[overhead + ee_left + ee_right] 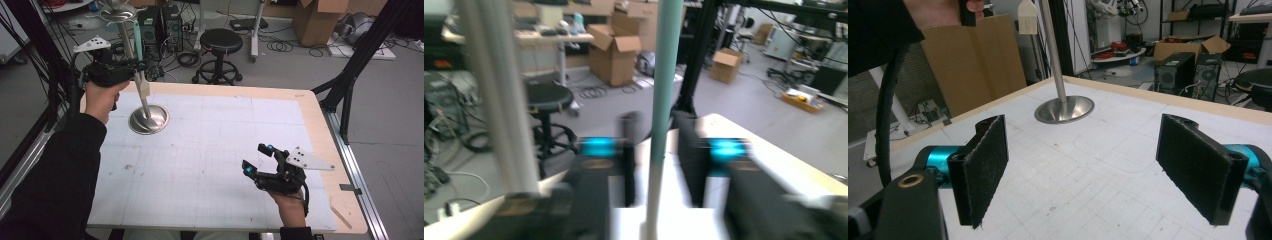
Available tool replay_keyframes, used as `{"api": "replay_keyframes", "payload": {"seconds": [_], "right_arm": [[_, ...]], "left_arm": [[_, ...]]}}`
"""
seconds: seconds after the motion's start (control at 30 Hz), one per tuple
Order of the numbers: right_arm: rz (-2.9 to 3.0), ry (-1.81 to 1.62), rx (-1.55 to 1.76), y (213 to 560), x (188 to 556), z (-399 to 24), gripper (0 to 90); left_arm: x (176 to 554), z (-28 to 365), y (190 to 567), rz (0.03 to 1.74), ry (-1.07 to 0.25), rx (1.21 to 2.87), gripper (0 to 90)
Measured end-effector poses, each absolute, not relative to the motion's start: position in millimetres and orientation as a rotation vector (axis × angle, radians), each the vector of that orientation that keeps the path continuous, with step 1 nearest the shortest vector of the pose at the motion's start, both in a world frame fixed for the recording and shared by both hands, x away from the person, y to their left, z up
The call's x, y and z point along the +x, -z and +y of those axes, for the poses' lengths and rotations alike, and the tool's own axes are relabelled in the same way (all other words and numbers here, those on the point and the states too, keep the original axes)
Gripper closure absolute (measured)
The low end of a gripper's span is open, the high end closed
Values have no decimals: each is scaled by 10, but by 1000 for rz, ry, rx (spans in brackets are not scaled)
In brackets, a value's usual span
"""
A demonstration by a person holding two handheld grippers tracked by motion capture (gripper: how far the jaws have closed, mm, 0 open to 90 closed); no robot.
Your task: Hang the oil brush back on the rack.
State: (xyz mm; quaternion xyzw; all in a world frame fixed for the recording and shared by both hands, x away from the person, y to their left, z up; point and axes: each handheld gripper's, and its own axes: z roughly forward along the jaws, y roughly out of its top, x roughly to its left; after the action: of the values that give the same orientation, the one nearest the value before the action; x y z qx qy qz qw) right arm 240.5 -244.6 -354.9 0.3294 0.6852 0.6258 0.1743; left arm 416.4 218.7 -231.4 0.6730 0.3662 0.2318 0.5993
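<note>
The pads of the left gripper (pixel 659 150) are being shown in the left gripper view standing a little apart, with the teal handle of the spatula (pixel 666 65) running upright between them; a thin gap is being seen on either side of the handle, so nothing is being pinched, though the picture is blurred and a light touch cannot be ruled out. In the high view the left gripper (pixel 140 65) is being held level at the lower part of the handle, just above the pale blade, while the spatula (pixel 138 45) is being carried from above by the hooked top of the metal stand (pixel 127 45), beside its pole and clear of the table (pixel 225 150). The round base of the stand (pixel 1064 109) is being seen resting at the far left of the gridded mat. The jaws of the right gripper (pixel 1083 165) are being held wide apart with nothing between them, and that gripper (pixel 255 156) is being rested low over the near right of the table, well apart from the stand. By this reading the hanging is being judged as good as done: what is being left is the drawing back of the left gripper without the handle being knocked off its hook.
</note>
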Motion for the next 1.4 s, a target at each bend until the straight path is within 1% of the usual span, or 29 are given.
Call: {"api": "replay_keyframes", "payload": {"seconds": [0.07, 0.13, 0.23, 0.37, 0.4, 0.47, 0.6, 0.83, 1.0, 1.13, 1.33, 1.4], "right_arm": [[1940, -1773, 936, 3552, 2406, -2455, 198], [1938, -1757, 940, 3555, 2404, -2467, 198], [1936, -1735, 952, 3564, 2393, -2488, 198], [1927, -1671, 969, 3578, 2386, -2524, 198], [1925, -1658, 977, 3582, 2385, -2534, 198], [1914, -1639, 992, 3594, 2387, -2549, 198], [1921, -1559, 1008, 3634, 2378, -2561, 198], [1921, -1495, 1035, 3776, 2298, -2657, 197], [1897, -1506, 1049, 3799, 2220, -2681, 197], [1899, -1493, 1052, 3814, 2182, -2669, 197], [1919, -1470, 1059, 3865, 2178, -2655, 198], [1917, -1474, 1049, 3865, 2180, -2658, 197]], "left_arm": [[4116, 2245, 2340, 852, -554, 1541, 538], [4056, 2326, 2394, 862, -523, 1516, 447], [3947, 2420, 2484, 854, -510, 1491, 346], [3768, 2507, 2604, 849, -452, 1472, 256], [3710, 2521, 2649, 841, -448, 1464, 235], [3597, 2533, 2736, 825, -462, 1474, 166], [3363, 2533, 2917, 724, -484, 1489, 162], [3037, 2479, 3191, 639, -467, 1491, 159], [2854, 2425, 3435, 621, -476, 1517, 160], [2766, 2428, 3626, 645, -452, 1502, 161], [2704, 2468, 3878, 684, -449, 1505, 167], [2707, 2485, 3925, 692, -456, 1530, 167]]}}
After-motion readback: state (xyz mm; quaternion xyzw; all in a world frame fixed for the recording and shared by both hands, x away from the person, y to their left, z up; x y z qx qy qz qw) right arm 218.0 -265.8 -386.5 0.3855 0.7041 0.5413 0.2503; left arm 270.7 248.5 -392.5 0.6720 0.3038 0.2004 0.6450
